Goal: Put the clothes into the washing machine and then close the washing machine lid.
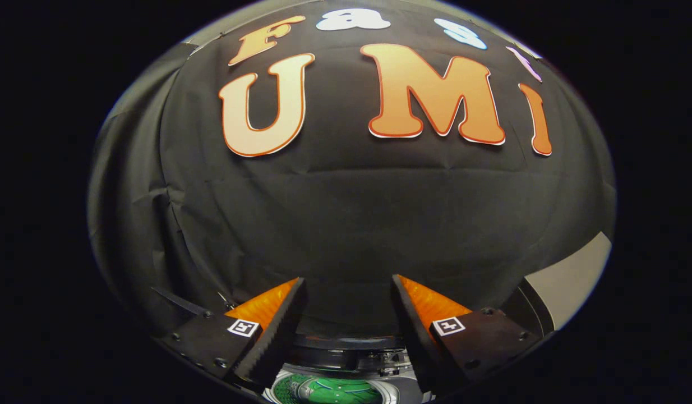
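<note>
Held well above the washing machine [346, 359], the tool [349, 306] is seen with its two fingers spread wide apart. Nothing is gripped between them, and nothing is touched by either finger. Each finger is faced with a black ribbed pad [278, 331] on its inner side and backed by an orange shell; a small square black-and-white marker [243, 327] is carried on the black mount behind each one. The open gap between the fingers is backed by the black cloth wall [346, 224] of the booth, toward which the tool is pointed.

Below the fingers, low in the gap between them, part of the washing machine is seen from above. Its dark rear section lies just under the fingertips, and nearer than that a stretch of the pale round rim of the drum opening [399, 387] is shown. Inside the opening, green clothes [335, 391] with light markings are seen, lying within the drum. Whether the clothes rest fully inside cannot be told, since much of the opening is cut off. The position of the lid cannot be made out.

A pale grey panel [570, 280] is seen beyond the right finger, beside the cloth wall.
</note>
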A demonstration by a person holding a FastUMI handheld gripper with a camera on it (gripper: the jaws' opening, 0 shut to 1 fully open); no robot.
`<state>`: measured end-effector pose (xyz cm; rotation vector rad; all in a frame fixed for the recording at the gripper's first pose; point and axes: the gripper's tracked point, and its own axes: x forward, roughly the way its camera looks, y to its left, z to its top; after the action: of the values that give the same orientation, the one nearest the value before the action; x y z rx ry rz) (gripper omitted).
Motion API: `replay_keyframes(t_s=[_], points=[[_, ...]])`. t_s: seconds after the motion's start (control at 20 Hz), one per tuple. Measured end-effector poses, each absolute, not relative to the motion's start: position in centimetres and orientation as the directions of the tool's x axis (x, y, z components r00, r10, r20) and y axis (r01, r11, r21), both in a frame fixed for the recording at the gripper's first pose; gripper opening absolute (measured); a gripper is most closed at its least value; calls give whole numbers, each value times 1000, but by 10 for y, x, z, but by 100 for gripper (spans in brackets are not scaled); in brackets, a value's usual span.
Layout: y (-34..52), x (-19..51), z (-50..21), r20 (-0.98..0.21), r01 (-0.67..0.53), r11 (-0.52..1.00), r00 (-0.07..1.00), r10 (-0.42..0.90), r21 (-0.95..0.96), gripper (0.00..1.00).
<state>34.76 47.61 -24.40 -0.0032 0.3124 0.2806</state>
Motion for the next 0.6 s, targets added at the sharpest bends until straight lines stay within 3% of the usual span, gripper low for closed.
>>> replay_keyframes(t_s=[0.6], points=[[457, 244, -262, -227, -289, 957, 931, 286, 23, 96]])
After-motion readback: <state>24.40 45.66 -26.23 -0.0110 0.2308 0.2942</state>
